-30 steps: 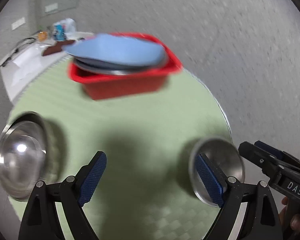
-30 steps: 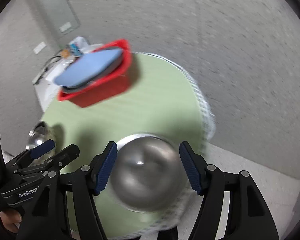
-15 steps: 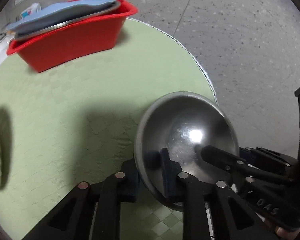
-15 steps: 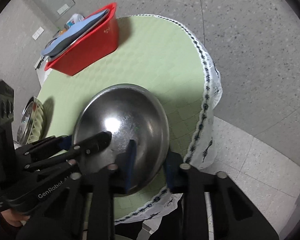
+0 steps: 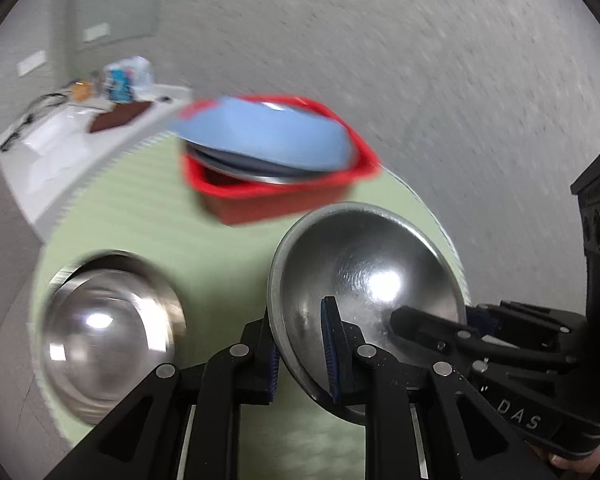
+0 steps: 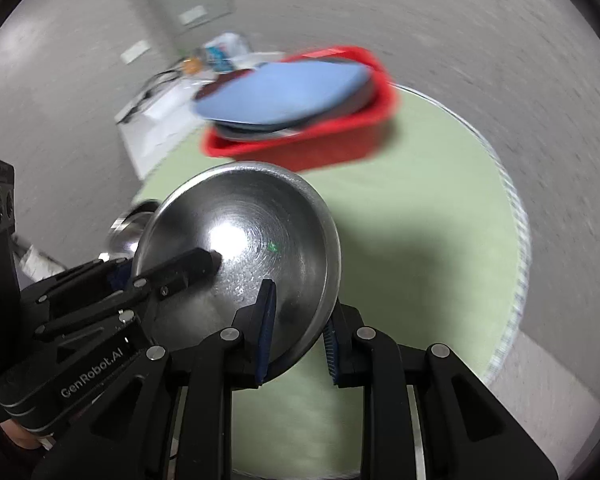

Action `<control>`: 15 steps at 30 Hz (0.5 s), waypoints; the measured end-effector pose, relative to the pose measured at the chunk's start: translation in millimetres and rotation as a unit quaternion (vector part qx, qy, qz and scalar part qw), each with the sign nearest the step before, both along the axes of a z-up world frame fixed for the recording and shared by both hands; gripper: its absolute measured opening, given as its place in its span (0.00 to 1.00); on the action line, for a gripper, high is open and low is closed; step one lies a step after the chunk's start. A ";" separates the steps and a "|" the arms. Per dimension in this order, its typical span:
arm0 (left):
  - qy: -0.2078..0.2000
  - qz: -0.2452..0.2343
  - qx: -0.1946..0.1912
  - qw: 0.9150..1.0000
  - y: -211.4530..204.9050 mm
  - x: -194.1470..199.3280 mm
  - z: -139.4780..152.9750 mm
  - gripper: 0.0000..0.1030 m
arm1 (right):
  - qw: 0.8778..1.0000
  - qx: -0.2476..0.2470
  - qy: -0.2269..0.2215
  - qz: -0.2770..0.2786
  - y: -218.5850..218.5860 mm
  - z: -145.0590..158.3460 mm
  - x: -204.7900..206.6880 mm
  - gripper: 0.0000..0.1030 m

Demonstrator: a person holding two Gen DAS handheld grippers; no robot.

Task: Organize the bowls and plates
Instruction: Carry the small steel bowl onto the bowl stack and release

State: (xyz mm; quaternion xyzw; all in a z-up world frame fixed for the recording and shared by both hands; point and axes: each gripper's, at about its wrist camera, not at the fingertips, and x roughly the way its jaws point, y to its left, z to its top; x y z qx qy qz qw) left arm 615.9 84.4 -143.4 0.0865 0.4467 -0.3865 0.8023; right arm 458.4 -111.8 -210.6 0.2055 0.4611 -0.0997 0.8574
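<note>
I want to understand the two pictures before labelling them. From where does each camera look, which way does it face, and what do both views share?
Left wrist view: sits on the left gripper, looks forward over the green table; its fingers clamp the steel bowl rim; the right gripper enters from the right.
Right wrist view: sits on the right gripper, faces the same way; the left gripper enters from the left.
Shared: the held bowl, red bin with a blue plate, and a second steel bowl.

Left claw (image 5: pixel 300 354) and right claw (image 6: pixel 296 332), both clamped on 1 steel bowl's (image 5: pixel 364 276) rim.
</note>
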 end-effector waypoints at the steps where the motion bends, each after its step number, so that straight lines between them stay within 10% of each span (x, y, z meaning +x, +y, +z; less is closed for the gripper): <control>1: -0.003 0.012 -0.003 1.000 12.9 6.9 3.7 0.15 | 1.000 -0.001 -0.002 0.007 6.8 1.9 6.1 0.22; 15: 0.008 0.085 0.011 0.996 135.8 47.7 11.5 0.15 | 0.996 -0.007 0.008 0.085 117.2 -12.7 95.7 0.22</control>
